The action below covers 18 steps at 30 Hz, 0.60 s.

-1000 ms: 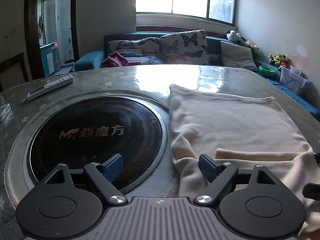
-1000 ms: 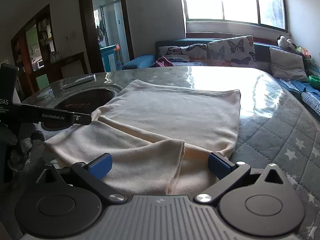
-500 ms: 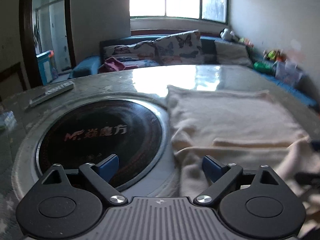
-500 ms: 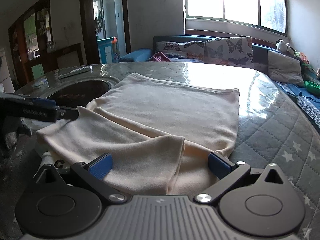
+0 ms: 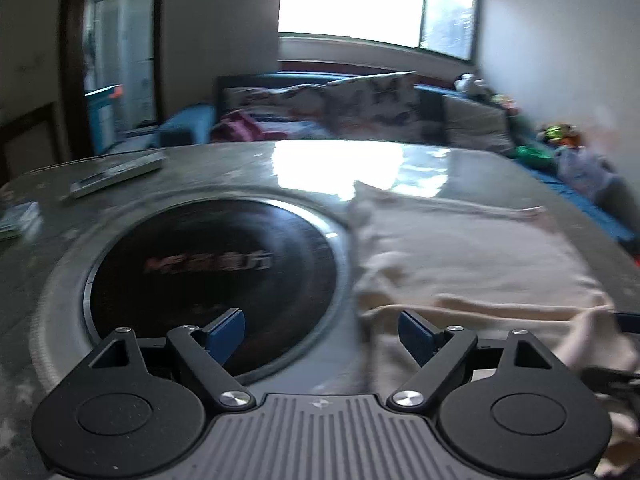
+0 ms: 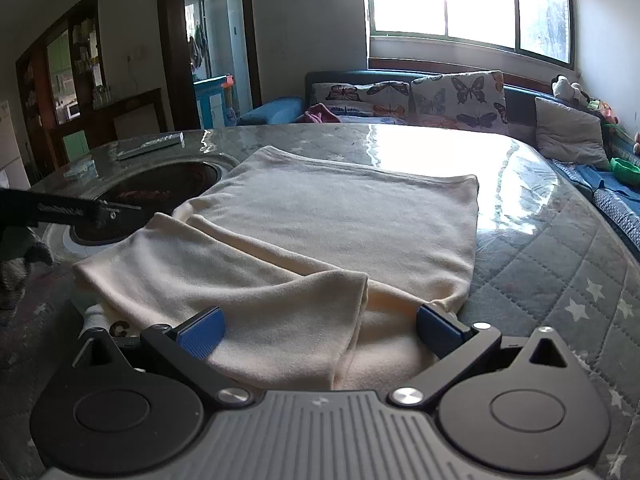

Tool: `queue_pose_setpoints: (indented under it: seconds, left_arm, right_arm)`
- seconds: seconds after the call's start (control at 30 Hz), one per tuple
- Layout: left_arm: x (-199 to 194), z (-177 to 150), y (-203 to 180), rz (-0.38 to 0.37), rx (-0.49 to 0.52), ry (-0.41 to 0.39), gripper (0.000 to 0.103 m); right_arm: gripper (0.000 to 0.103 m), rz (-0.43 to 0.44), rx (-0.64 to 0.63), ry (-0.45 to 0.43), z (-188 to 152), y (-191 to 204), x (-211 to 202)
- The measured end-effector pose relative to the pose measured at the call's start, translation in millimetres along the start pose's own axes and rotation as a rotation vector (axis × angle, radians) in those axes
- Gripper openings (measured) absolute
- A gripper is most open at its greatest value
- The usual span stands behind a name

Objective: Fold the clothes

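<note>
Across the glossy round table lies a partly folded cream knit garment, both grippers' jaws spread wide, empty.

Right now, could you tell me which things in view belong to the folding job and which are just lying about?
Part of the job:
- cream garment, partly folded on the table
- left gripper, open
- right gripper, open, over the garment's near edge

Just lying about:
- round black cooktop set into the table
- remote control
- butterfly cushions on the sofa behind
</note>
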<state>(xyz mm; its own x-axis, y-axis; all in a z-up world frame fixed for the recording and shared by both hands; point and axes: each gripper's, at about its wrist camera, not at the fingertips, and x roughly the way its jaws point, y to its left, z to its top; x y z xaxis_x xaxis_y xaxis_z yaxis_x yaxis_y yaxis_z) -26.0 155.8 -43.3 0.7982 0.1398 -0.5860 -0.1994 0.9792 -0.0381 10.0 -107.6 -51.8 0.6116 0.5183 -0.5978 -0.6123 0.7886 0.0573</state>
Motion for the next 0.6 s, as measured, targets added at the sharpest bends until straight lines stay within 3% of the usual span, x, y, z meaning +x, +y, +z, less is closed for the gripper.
queue_pose_setpoints:
  seconds: [0.1,0.23,0.47,0.6]
  left_arm:
    - [1.9,0.7,-13.0,-0.021,0.063,-0.006,0.087]
    - [15.4,-3.9,-20.5,0.024,0.123,0.013,0.086]
    - [17.6,-2.3,-15.1,0.054,0.072,0.017,0.083]
    - [12.1,0.7,-14.5,0.053,0.062,0.005,0.081]
  right_arm:
    - [0.103,-0.005,-0.006,0.002,-0.1,1.1,0.3]
    - [0.103,0.001,0.001,0.000,-0.2,-0.6,-0.5]
    - [0.103,-0.021,-0.034,-0.003,2.7,4.8,-5.9]
    - [0.103,-0.058,-0.049,-0.049,14.5,8.0,-14.2]
